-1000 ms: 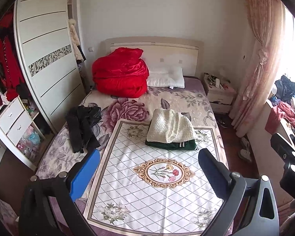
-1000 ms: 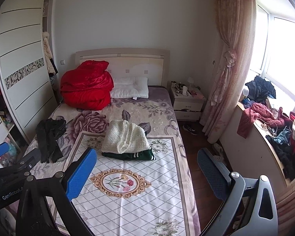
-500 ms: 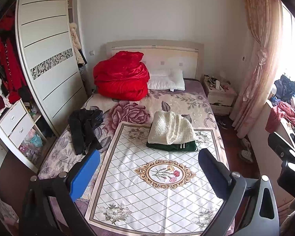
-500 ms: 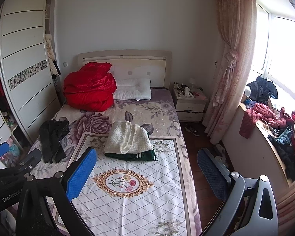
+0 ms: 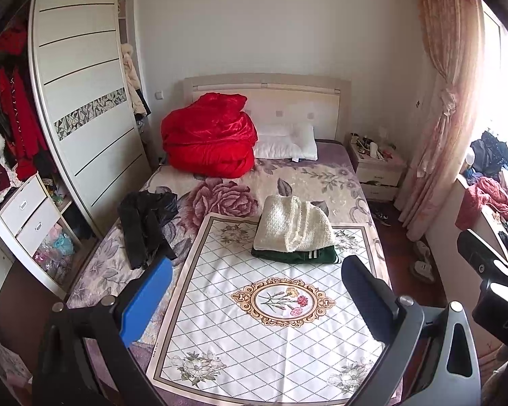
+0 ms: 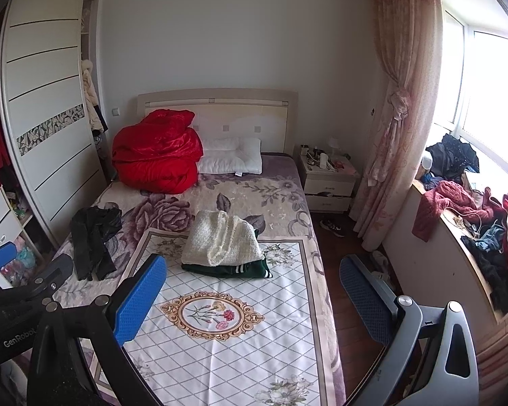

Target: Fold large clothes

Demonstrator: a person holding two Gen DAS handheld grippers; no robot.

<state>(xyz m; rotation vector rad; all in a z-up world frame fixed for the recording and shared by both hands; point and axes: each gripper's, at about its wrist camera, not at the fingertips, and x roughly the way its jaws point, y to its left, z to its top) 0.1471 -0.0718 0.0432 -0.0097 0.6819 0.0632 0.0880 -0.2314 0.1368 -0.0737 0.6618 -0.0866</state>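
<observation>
Both grippers hang above the near end of the bed (image 5: 321, 182), the left gripper (image 5: 254, 297) and right gripper (image 6: 254, 297) each with fingers spread wide and empty. A cream knit (image 5: 293, 225) lies folded on a green garment (image 5: 294, 256) mid-bed; black clothes (image 5: 145, 226) lie crumpled at the left edge.
</observation>
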